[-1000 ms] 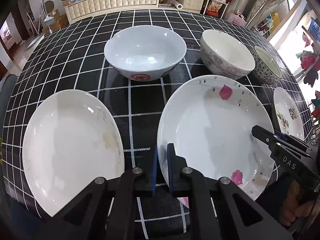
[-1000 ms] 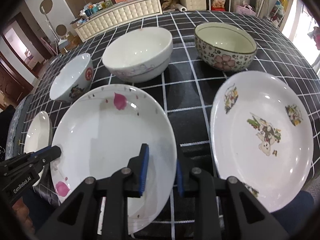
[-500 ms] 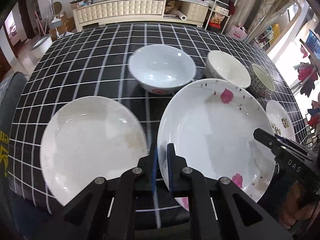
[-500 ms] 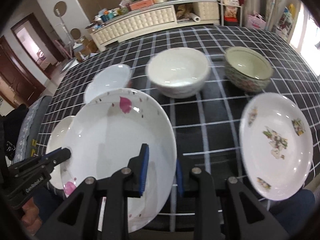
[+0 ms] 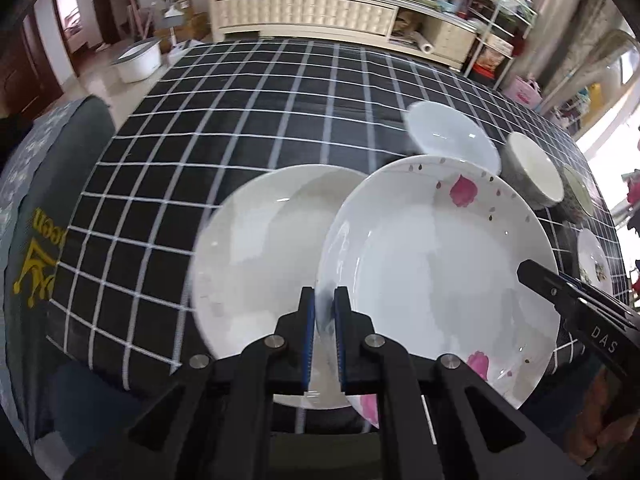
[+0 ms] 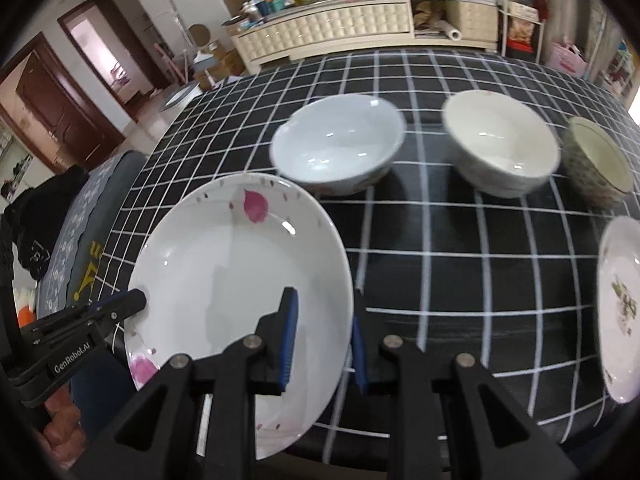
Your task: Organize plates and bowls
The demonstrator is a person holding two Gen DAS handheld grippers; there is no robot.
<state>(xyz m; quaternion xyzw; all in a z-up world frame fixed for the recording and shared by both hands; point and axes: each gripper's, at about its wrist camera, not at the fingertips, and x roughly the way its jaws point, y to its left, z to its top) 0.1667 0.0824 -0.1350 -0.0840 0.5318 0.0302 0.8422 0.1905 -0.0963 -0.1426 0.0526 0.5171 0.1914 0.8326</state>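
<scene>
Both grippers hold a white plate with pink petals [image 5: 432,268], lifted off the table. My left gripper [image 5: 324,328] is shut on its left rim; my right gripper [image 6: 322,340] is shut on its right rim [image 6: 240,280]. The lifted plate overlaps the right part of a plain white plate [image 5: 256,248] lying on the checked cloth. A pale blue bowl [image 6: 338,148], a white bowl [image 6: 500,144] and a flowered bowl [image 6: 596,160] stand in a row behind. A cartoon-print plate [image 6: 620,304] lies at the right.
The table has a black cloth with white grid lines [image 5: 248,108]. A grey chair back with yellow print [image 5: 36,240] stands at the table's left edge. A white cabinet [image 6: 328,32] lines the far wall.
The petal plate has been lifted higher and carried left, so that it now overlaps the plain white plate. Both grippers moved with it and stayed shut.
</scene>
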